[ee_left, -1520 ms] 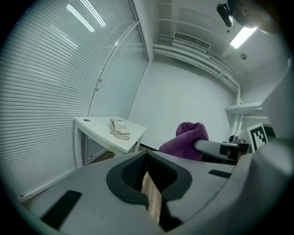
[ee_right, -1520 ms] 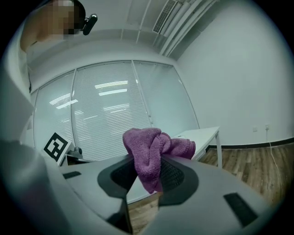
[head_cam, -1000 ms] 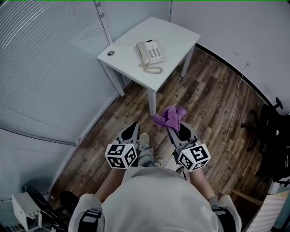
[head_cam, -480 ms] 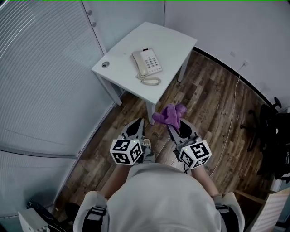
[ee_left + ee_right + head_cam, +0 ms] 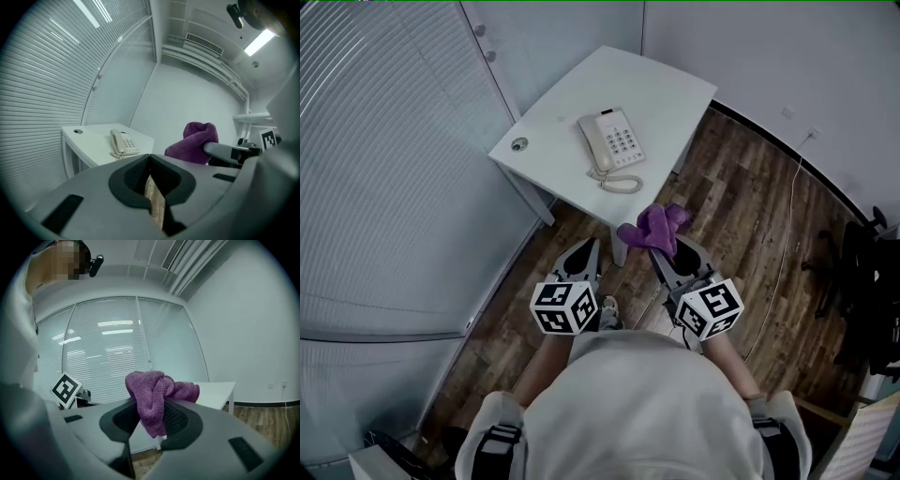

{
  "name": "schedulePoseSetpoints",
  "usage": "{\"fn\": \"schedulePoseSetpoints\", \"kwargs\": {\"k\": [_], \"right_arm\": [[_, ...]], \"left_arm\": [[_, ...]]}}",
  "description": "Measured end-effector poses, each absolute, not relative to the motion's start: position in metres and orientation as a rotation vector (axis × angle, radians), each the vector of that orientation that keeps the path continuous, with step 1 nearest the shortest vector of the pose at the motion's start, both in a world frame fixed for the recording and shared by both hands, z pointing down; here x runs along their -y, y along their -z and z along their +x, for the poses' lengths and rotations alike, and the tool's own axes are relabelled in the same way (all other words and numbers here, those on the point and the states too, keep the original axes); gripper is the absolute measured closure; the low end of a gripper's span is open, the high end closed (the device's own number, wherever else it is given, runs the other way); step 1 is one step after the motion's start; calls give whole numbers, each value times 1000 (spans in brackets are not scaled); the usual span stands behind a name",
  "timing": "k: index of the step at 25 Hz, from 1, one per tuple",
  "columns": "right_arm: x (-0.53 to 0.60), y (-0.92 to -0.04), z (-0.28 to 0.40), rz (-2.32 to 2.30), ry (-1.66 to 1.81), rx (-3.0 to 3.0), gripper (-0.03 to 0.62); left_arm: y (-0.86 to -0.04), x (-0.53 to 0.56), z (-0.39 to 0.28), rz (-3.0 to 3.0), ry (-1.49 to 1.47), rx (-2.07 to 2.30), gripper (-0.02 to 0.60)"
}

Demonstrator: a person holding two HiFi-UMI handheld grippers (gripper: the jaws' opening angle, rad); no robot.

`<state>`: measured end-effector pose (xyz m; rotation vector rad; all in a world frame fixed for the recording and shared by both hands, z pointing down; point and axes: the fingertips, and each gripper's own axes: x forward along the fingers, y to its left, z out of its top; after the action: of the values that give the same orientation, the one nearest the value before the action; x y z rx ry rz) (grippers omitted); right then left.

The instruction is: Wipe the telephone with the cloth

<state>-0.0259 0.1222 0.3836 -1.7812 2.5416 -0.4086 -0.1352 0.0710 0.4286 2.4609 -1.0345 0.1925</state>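
on the white desk point(image 5: 661, 89), near its front edge, the telephone point(image 5: 612, 141) lies with its coiled cord point(image 5: 621, 184) beside it. short of the desk, over the wood floor point(image 5: 741, 216), the right hand-held gripper point(image 5: 668, 253) is clenched on a bunched purple cloth point(image 5: 654, 228) that sticks up above its jaws. the left hand-held gripper point(image 5: 584, 249) is clenched on nothing, jaws together. both point toward the desk, apart from the telephone.
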Motion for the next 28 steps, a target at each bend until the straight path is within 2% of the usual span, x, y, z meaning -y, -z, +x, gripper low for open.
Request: {"fn": "schedulePoseSetpoints", "kwargs": {"k": [14,28], "right_arm": [[-29,-392,-50,-1845,449,-2513,459],[49,-402,-38,-1837,453,-2540,460]], "left_arm": [[-446,16,-162,2436,-242,972,560],[-463,66,-165,2386,-283,1018,560]]}}
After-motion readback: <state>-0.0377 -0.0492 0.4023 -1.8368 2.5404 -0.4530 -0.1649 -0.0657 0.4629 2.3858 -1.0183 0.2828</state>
